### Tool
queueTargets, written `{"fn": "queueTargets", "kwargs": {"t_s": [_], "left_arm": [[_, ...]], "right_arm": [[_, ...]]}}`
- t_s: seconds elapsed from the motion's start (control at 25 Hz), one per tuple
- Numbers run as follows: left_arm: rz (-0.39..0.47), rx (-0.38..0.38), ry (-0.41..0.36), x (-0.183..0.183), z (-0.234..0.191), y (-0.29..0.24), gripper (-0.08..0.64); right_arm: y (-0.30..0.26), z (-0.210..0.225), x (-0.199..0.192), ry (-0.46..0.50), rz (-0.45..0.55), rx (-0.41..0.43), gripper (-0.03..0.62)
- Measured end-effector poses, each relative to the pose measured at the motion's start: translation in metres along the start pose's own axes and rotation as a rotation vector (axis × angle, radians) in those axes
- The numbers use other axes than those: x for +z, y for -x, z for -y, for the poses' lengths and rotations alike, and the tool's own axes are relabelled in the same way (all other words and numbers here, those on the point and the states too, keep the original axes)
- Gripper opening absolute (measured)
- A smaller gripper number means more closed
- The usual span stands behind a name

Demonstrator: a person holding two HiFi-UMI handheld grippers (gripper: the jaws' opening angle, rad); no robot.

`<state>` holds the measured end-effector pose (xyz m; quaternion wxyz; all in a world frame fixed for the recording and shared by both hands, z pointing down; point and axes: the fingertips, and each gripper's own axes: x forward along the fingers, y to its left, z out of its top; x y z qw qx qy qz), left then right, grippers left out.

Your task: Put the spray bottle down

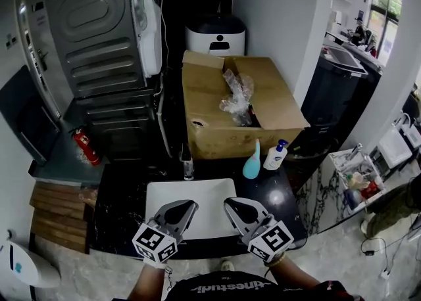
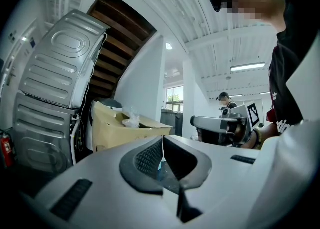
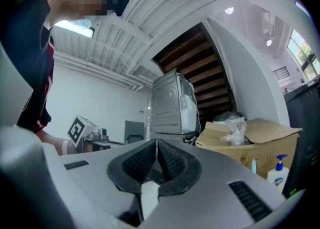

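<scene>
The teal plastic spray bottle with the slim tapering neck is standing upright on the black glossy counter, just in front of the brown cardboard box. It is standing just beside a white plastic pump bottle with a blue top, which is on its right in the head view. Neither gripper is touching the spray bottle; both are well back from it, near the counter's front edge.

The right gripper is pointing level and forward over the white rectangular panel set in the counter, with its marker cube facing up. In the right gripper view its two black ribbed pads are lying pressed together along their length, with nothing between them. The same view is showing the white pump bottle off to the right against the box.

The left gripper is hanging level beside it, angled slightly inward, so the two tips are sitting near each other over the panel. Its jaws are also closed tip to tip and holding nothing, as the left gripper view is showing.

Crumpled clear plastic wrap is lying in the open box. A red fire extinguisher is standing at the left, below the grey ribbed metal appliance.
</scene>
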<state>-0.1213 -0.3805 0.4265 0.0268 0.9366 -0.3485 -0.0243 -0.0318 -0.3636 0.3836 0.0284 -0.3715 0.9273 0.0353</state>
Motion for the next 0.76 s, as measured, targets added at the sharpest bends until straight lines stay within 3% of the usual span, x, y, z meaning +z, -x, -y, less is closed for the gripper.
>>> {"fn": "queueTargets", "kwargs": {"t_s": [0.76], "left_arm": [[0.013,-0.031,-0.006,0.011,-0.003,0.004,0.017]], "right_arm": [[-0.015,-0.025,0.000,0.043,-0.024,0.056,0.046]]}}
